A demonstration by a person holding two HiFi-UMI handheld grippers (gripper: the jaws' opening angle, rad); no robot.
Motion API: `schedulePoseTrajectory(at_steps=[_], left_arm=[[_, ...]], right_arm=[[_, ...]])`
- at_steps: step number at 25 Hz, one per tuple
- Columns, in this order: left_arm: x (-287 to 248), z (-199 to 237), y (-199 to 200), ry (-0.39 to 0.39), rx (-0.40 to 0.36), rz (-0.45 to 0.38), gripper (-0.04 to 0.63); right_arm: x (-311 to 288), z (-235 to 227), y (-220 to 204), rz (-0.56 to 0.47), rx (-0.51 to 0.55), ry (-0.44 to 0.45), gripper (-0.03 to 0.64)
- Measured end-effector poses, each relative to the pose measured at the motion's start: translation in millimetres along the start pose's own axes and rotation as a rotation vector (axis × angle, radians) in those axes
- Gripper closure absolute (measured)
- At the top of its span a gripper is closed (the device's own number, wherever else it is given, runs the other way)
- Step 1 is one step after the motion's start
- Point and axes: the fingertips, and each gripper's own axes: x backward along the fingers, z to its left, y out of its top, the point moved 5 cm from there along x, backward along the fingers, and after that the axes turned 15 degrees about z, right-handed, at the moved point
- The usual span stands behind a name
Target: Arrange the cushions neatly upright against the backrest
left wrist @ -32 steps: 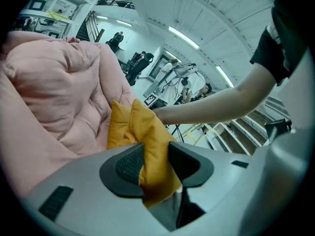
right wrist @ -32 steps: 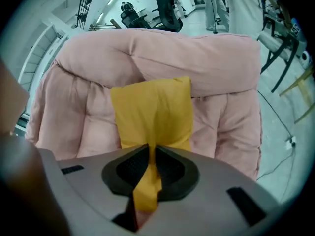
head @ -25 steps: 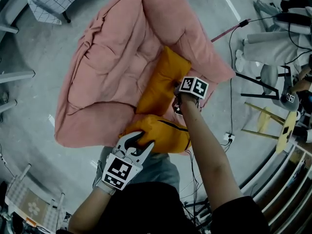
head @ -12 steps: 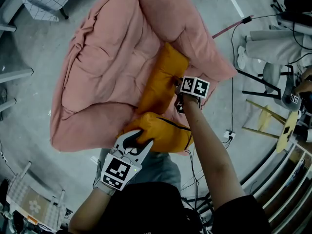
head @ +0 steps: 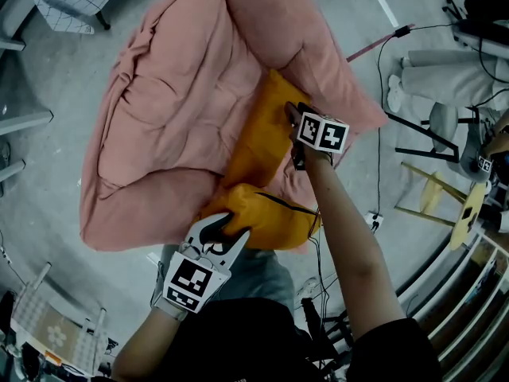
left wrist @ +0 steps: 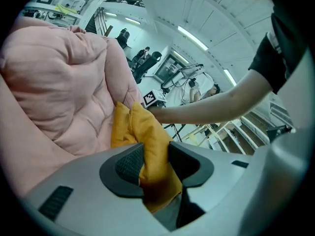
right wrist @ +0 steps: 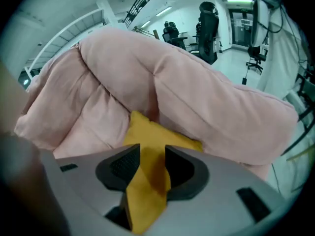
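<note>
Two mustard-yellow cushions lie on a big pink padded sofa [head: 183, 102]. The far cushion [head: 258, 138] leans against the puffy backrest [right wrist: 206, 97]. My right gripper [head: 293, 124] hangs over its upper edge; its jaws have just been opening. That cushion's corner [right wrist: 147, 132] still sits between the pads of the right gripper [right wrist: 152, 163], which look loose on it. The near cushion [head: 266, 217] lies at the sofa's front edge. My left gripper [head: 227, 228] is shut on its fabric [left wrist: 142, 127], pinched between the pads of the left gripper [left wrist: 156, 161].
Cables [head: 378, 70] run over the concrete floor at the right, near a wooden stool [head: 445, 201] and a seated person's legs [head: 445, 70]. A checked cloth [head: 71, 2] is at the top left. My own legs press against the sofa's front.
The right gripper has shifted up along the far cushion and rolled, and its jaws have spread. The left gripper and the near cushion stay put.
</note>
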Motion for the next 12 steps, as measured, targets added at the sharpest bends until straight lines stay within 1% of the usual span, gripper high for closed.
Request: schedulePoseTrajectory(at_steps=[3,7,12], left_arm=[[0.4,-0.1,-0.6,0.002,0.002,-0.002,0.425],[-0.5,1.4,0.6,-0.001,0.014,-0.006,0.426],[-3.3,5.2,1.6,-0.002,0.034,-0.018,0.425]], right_arm=[[-20.6,4.7,6.4,0.042,0.023,-0.015,0.452],[-38.5,-0.5,10.4,0.096,-0.016,-0.034,0.459],[-58.8,-9.5,17.2,0.156,-0.017,-0.057,0.465]])
